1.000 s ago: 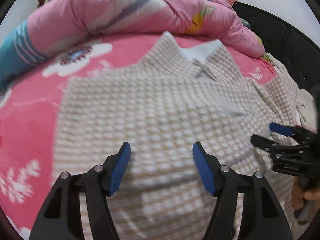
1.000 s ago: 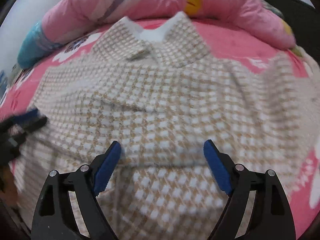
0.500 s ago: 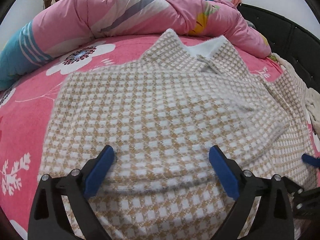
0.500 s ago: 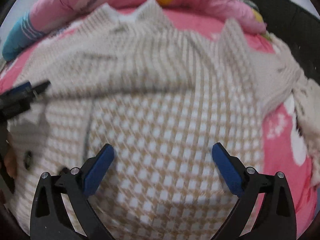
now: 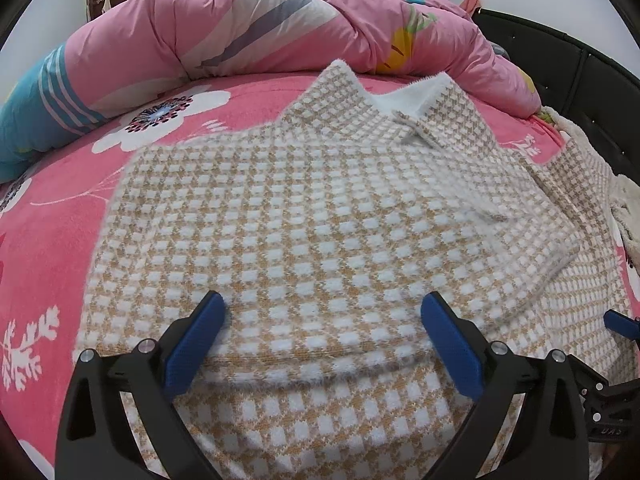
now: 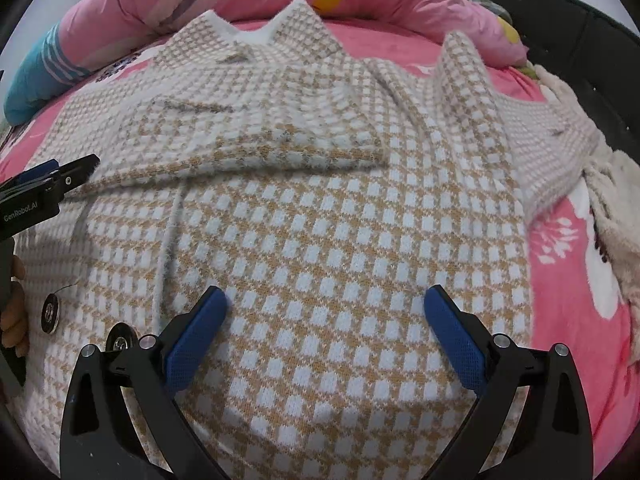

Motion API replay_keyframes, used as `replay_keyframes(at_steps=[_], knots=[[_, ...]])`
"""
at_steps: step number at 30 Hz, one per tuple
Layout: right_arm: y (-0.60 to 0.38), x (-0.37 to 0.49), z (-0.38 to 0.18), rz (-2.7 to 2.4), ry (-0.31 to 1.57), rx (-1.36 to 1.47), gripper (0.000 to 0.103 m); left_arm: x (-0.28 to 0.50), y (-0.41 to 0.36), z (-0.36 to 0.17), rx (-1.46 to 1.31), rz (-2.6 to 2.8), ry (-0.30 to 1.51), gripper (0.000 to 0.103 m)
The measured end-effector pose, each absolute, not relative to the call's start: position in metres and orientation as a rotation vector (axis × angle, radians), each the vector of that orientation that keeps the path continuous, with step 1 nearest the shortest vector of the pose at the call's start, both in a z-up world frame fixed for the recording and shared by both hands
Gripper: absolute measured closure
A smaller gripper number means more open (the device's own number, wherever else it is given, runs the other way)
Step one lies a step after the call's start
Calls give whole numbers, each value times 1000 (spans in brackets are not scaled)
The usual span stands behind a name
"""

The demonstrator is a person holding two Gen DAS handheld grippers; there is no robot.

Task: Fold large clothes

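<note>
Nearest in the left wrist view, the left gripper (image 5: 322,336) hangs over the near part of a tan-and-white checked knit cardigan (image 5: 304,216), its blue-padded jaws spread wide after just opening, with nothing pinched between them; the pads stand apart above a folded edge of the knit that runs across between them. At the right edge of that view one blue tip of the right gripper (image 5: 622,325) shows low over the cloth. In the right wrist view the right gripper (image 6: 326,328) is likewise wide, its jaws having just opened, with only flat checked fabric beneath the gap and no cloth clamped. To the near left of it lie two round metal snap buttons (image 6: 51,314) on the cardigan's front edge, and the black tip of the left gripper (image 6: 60,172) reaches in from the left, with part of a hand (image 6: 14,308) below it at the frame's edge. The cardigan is spread across a pink flowered bedsheet (image 5: 52,216), one sleeve folded over the body and the other sleeve (image 6: 536,136) lying out to the right. Farther off its white-lined collar (image 5: 384,100) points toward a rolled pink quilt (image 5: 248,32) along the far side of the bed. A black headboard (image 5: 560,64) stands at the far right.
</note>
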State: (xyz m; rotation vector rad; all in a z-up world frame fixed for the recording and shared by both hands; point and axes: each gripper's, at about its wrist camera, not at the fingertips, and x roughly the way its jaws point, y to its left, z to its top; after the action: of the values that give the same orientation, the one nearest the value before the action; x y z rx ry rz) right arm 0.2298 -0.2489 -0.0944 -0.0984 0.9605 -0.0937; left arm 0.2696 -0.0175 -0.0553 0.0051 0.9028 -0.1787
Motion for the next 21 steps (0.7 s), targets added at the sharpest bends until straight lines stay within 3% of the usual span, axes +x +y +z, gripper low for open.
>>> replay_keyframes(at_steps=[21], knots=[[-246,230,-95,-96,958,-104,8,268,-17,-55,6,-176,896,6]])
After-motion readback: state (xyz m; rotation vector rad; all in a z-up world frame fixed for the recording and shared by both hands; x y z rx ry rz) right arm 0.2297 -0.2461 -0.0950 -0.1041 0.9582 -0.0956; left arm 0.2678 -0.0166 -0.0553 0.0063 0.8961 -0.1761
